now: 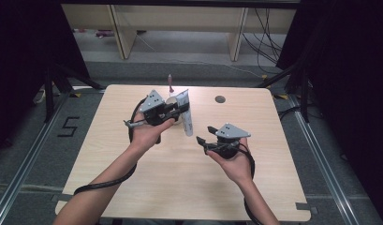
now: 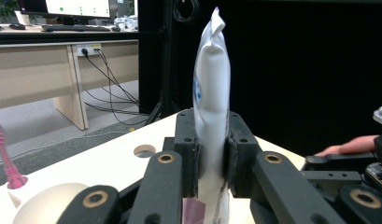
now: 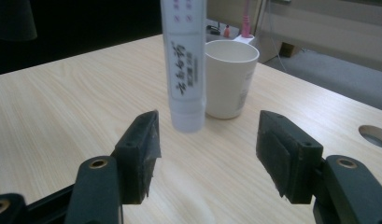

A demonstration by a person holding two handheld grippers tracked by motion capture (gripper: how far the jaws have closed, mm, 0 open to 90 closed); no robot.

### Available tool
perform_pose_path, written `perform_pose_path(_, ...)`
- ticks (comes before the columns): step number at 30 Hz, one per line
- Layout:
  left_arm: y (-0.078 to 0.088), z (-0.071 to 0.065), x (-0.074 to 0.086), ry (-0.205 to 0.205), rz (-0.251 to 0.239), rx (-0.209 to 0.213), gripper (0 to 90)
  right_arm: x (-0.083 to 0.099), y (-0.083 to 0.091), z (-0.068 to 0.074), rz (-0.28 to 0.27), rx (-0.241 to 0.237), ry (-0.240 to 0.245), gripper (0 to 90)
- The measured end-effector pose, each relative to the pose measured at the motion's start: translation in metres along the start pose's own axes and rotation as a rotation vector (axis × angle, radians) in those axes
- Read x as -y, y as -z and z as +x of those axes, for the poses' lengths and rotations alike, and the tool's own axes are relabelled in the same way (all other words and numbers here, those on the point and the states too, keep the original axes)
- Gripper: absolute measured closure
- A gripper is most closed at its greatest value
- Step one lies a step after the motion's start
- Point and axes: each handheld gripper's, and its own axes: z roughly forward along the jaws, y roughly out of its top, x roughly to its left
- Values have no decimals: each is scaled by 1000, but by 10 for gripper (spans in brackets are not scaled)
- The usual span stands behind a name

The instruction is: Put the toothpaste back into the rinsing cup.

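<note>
Nearest to the person, the right gripper [image 1: 204, 139] stands with its jaws wide apart and nothing between them; in the right gripper view they frame the capped lower end of the toothpaste tube [image 3: 186, 70] without touching it. A little farther, the left gripper [image 1: 176, 111] is clamped on the tube's flat crimped part and holds the tube hanging cap down above the table [image 1: 254, 187]. Just behind the tube stands a white paper cup [image 3: 229, 77], and behind that a pink toothbrush [image 2: 4, 154] in its small holder.

I judge the step to be the uncapping: one gripper steadies the tube and the other is ready for the cap. The next move calls for bringing the right jaws level around the cap, closing firmly, then twisting while the left grip does not slip.
</note>
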Motion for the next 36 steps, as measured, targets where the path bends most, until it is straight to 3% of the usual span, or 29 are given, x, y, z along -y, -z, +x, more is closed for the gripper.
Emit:
perform_pose_path(7,2,6,-6,-6,-9,-16,777,13,8,-6,-2,38,-39,398)
perform_pose_path(8,3,7,-8,-9,-11,-21,777,18,10,-8,-2,39,-71,398)
perform_pose_path(11,3,9,-10,-12,-12,-28,777,23,11,-13,-25,78,-31,398)
perform_pose_path(13,4,11,-12,-12,-14,-32,777,28,11,-11,-29,88,-81,398)
perform_pose_path(15,4,12,-14,-12,-18,-34,777,30,12,-15,-30,88,-57,399)
perform_pose_path(16,4,13,-15,-16,-19,-37,777,32,12,-14,-20,84,-90,399)
perform_pose_path(19,5,14,-18,-16,-22,-40,777,38,10,-16,-28,84,-89,399)
perform_pose_path(20,5,15,-20,-20,-23,-43,777,39,12,-15,-9,96,-111,399)
perform_pose_path(21,5,16,-21,-23,-24,-43,777,40,12,-18,-20,103,-74,399)
perform_pose_path(23,6,17,-24,-24,-28,-46,777,43,11,-16,-14,97,-109,399)
perform_pose_path(26,6,18,-27,-28,-31,-52,777,47,11,-17,-19,112,-97,399)
perform_pose_path(27,6,19,-28,-28,-32,-54,777,48,11,-16,-12,105,-120,399)
perform_pose_path(28,6,19,-29,-30,-33,-55,777,50,10,-18,-26,121,-90,400)
perform_pose_path(29,6,19,-29,-30,-33,-55,777,50,10,-18,-26,121,-90,400)
perform_pose_path(30,6,20,-31,-32,-34,-56,777,50,10,-16,-22,123,-125,400)
perform_pose_path(31,6,21,-33,-36,-35,-59,777,51,10,-18,-25,105,-116,401)
perform_pose_path(36,5,23,-37,-42,-36,-68,777,52,12,-20,-32,134,-95,401)
